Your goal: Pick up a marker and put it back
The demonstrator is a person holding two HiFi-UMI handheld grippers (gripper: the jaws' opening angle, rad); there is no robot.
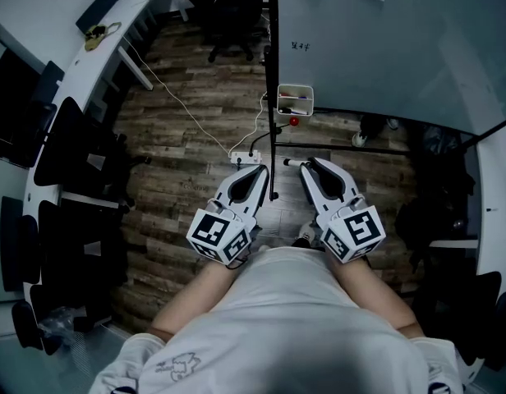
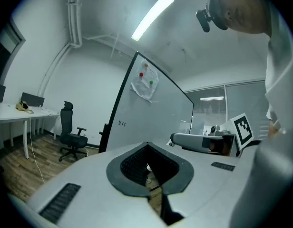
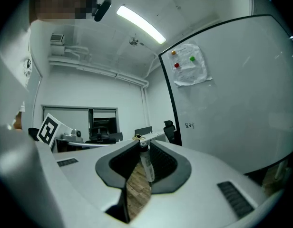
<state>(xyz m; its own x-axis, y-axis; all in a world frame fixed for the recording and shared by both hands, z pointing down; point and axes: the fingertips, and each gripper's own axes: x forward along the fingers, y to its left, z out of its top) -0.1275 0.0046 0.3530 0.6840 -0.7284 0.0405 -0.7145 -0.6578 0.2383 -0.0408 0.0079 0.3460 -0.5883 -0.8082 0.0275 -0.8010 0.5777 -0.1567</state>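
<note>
Marker (image 3: 147, 166) between jaws of right tool (image 3: 141, 145), apparently in contact.

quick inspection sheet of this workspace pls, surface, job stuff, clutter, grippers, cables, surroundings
surface: wood plank floor; upright whiteboard ahead, no worktable in front
job's things: marker held in the right gripper; tray on the whiteboard's edge, holding more pens
clutter: small red object just below the tray; yellowish item on the desk
grippers: right gripper shut on the marker; left gripper shut, nothing between its jaws
cables: white cable runs across the floor to a power strip
surroundings: office chair, white desk, sheet of paper stuck on the whiteboard
</note>
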